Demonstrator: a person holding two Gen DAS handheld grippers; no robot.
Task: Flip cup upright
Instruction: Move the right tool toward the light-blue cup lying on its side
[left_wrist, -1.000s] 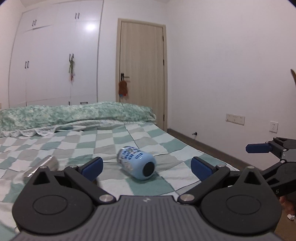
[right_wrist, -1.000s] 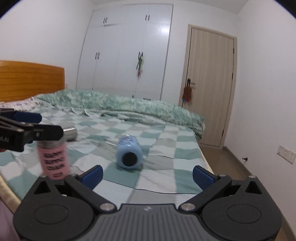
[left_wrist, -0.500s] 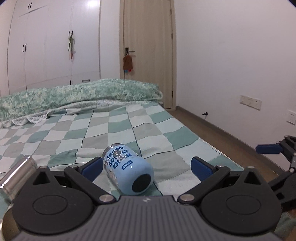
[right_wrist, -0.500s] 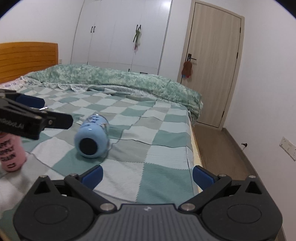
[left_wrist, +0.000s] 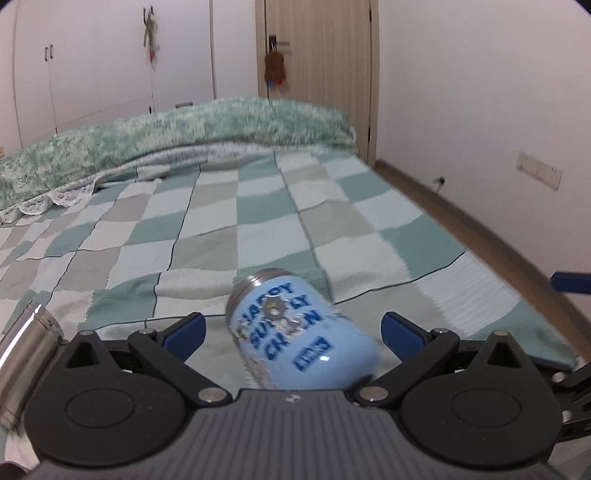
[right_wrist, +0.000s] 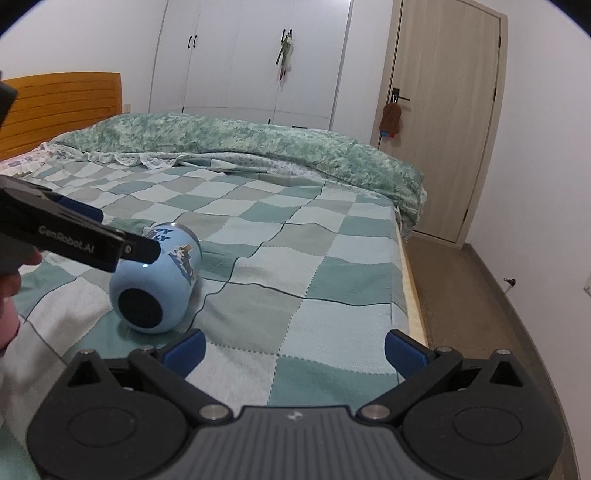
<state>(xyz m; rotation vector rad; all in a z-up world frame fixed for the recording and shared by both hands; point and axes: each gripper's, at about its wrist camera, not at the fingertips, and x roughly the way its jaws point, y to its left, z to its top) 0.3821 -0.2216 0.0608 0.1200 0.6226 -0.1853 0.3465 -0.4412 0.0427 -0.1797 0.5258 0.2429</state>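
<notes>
A light blue cup (left_wrist: 299, 332) with blue lettering lies on its side on the checked bedspread (left_wrist: 258, 229), its steel rim pointing away from me and its dark base toward me. My left gripper (left_wrist: 293, 334) is open, with the cup lying between its blue fingertips (left_wrist: 184, 330) without touching them. In the right wrist view the cup (right_wrist: 157, 282) lies to the left, with the left gripper's arm (right_wrist: 74, 240) over it. My right gripper (right_wrist: 293, 349) is open and empty, low over the bedspread to the right of the cup.
A steel cup (left_wrist: 26, 350) lies on its side at the left edge of the left wrist view. A rumpled green quilt (right_wrist: 258, 147) lies across the far end of the bed. The bed's right edge (right_wrist: 413, 288) drops to a wooden floor, with a door (right_wrist: 443, 118) beyond.
My left gripper has moved forward and down, so the blue cup now sits between its fingers. My right gripper has shifted right; a pink cup seen earlier is out of view.
</notes>
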